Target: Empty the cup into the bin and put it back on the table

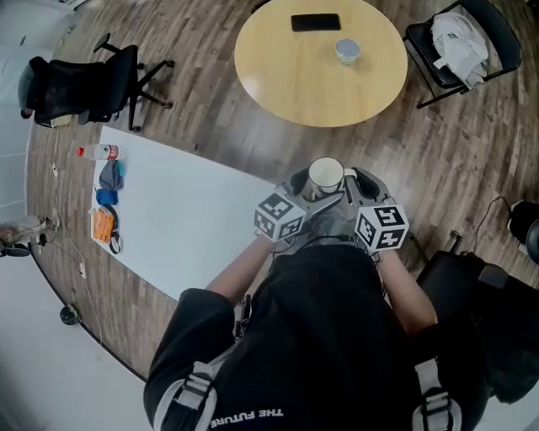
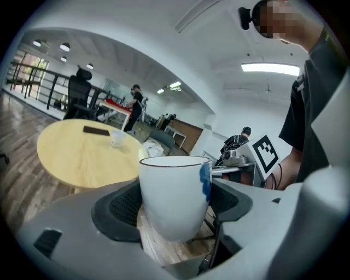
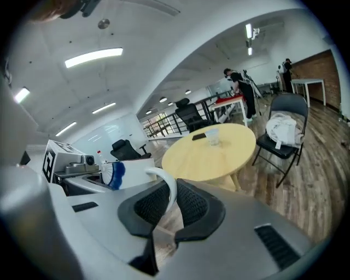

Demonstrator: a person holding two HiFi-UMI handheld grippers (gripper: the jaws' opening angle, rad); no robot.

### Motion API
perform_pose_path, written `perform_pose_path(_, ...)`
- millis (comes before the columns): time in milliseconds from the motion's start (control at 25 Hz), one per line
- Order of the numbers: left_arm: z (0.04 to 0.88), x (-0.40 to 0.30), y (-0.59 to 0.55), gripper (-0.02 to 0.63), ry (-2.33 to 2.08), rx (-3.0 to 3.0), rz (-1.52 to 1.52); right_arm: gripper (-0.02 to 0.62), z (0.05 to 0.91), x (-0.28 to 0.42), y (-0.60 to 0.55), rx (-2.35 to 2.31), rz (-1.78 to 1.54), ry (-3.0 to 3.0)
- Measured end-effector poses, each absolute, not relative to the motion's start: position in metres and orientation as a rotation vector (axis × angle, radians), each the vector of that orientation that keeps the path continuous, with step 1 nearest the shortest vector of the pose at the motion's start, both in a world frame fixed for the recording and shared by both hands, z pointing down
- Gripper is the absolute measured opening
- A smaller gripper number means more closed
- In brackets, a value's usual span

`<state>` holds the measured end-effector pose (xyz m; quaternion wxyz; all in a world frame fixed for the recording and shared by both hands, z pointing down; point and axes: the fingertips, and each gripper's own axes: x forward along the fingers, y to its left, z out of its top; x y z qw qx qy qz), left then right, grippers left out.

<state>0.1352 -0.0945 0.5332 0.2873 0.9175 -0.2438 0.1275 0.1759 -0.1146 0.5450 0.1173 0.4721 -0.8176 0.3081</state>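
Observation:
A white cup (image 1: 326, 175) with a dark rim and a blue mark hangs upright in front of the person, over the wooden floor. My left gripper (image 1: 307, 192) is shut on the cup's body (image 2: 175, 191), one black pad on each side. My right gripper (image 1: 354, 187) comes in from the right. It is shut on the cup's curved handle (image 3: 167, 183), which stands between its two pads. In the head view the cup's inside looks pale, and I cannot tell what it holds. The left gripper view shows the right gripper's marker cube (image 2: 268, 153) just behind the cup.
A round wooden table (image 1: 286, 76) stands ahead with a black phone (image 1: 316, 23) and a small cup (image 1: 347, 51) on it. A long white table (image 1: 177, 227) with a bottle and small items lies to the left. A chair (image 1: 459, 42) with white cloth is at the far right.

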Motion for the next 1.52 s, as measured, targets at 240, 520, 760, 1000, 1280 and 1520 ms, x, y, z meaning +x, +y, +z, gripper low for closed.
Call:
perform_pose_path(240, 0.603, 0.16, -0.09, 0.385, -0.516, 2.174, 0.441, 0.051, 0.618, 0.201, -0.108, 1.31, 1.132, -2.173)
perform_pose_path(520, 0.629, 0.162, -0.092, 0.385, -0.474, 2.076, 0.483, 0.051, 0.646, 0.204, -0.108, 1.319, 1.234, -2.09)
perform_pose_path(760, 0.64, 0.163, -0.094, 0.385, -0.447, 2.004, 0.503, 0.051, 0.656, 0.204, -0.109, 1.302, 1.263, -2.044)
perform_pose_path(1000, 0.648, 0.161, -0.098, 0.385, -0.443, 1.963, 0.507, 0.051, 0.665, 0.203, -0.113, 1.284, 1.296, -2.019)
perform_pose_path(1280, 0.64, 0.164, -0.106, 0.385, -0.455, 2.011, 0.494, 0.051, 0.656, 0.206, -0.123, 1.302, 1.232, -2.058)
perform_pose_path(1520, 0.58, 0.157, -0.132, 0.385, -0.606, 2.399, 0.482, 0.051, 0.584, 0.197, -0.157, 1.388, 0.787, -2.381)
